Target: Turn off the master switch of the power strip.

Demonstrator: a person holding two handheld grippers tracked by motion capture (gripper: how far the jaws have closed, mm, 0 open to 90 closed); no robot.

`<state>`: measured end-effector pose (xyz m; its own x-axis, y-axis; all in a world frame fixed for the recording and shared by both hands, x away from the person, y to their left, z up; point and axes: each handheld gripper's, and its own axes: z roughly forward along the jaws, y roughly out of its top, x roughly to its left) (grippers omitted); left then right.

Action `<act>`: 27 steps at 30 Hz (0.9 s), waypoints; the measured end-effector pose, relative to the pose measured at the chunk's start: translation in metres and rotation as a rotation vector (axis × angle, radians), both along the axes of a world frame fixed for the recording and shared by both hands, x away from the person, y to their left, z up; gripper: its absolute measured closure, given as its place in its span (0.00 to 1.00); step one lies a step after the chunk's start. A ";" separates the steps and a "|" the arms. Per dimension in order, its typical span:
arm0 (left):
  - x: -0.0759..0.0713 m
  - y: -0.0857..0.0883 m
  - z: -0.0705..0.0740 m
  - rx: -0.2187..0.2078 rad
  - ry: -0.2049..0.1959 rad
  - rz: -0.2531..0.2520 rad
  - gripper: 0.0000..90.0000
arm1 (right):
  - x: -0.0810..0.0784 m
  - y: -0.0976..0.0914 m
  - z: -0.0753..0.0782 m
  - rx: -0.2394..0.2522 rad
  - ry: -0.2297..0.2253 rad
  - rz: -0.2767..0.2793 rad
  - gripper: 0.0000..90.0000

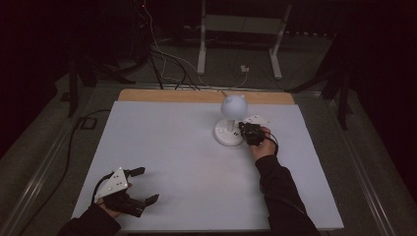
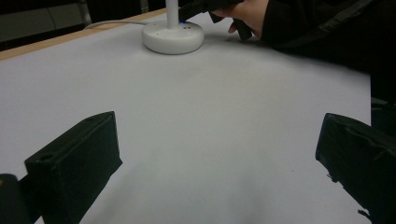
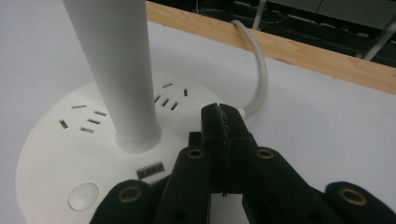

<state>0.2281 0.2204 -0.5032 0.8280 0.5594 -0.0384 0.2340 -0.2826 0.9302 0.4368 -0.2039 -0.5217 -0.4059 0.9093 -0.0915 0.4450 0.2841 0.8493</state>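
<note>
On the white table [image 1: 187, 162] the white lamp base [image 1: 227, 133] stood far right. The right gripper [image 1: 244, 129] hovered over it, jaws closed on nothing; the left gripper [image 1: 142, 186] rested near, jaws spread wide.

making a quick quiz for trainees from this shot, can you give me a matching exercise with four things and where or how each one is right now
Things
1. left gripper
2. right gripper
3. lamp base
4. white cable

States or places
A. round, white, with socket slots on its top
B. jaws pressed together, at the lamp base
C. runs from the lamp base over the wooden table edge
D. jaws wide apart, near the front left corner of the white sheet

Pairs: 1-D, 2-B, 3-A, 4-C
</note>
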 end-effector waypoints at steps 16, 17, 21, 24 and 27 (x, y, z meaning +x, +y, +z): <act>0.000 0.000 0.000 0.000 0.000 -0.001 0.00 | 0.002 0.005 0.002 -0.034 0.010 -0.029 1.00; 0.000 0.000 0.000 0.000 -0.001 -0.001 0.00 | 0.002 0.005 0.002 -0.031 0.012 -0.031 1.00; 0.000 0.000 0.000 0.001 0.000 -0.003 0.00 | 0.001 0.003 0.002 -0.015 0.014 -0.027 1.00; 0.000 0.000 0.000 -0.001 0.001 -0.003 0.00 | 0.002 0.003 0.002 -0.020 0.015 -0.025 1.00; 0.000 0.000 0.000 -0.001 0.001 -0.003 0.00 | 0.002 0.005 0.002 -0.028 0.016 -0.028 1.00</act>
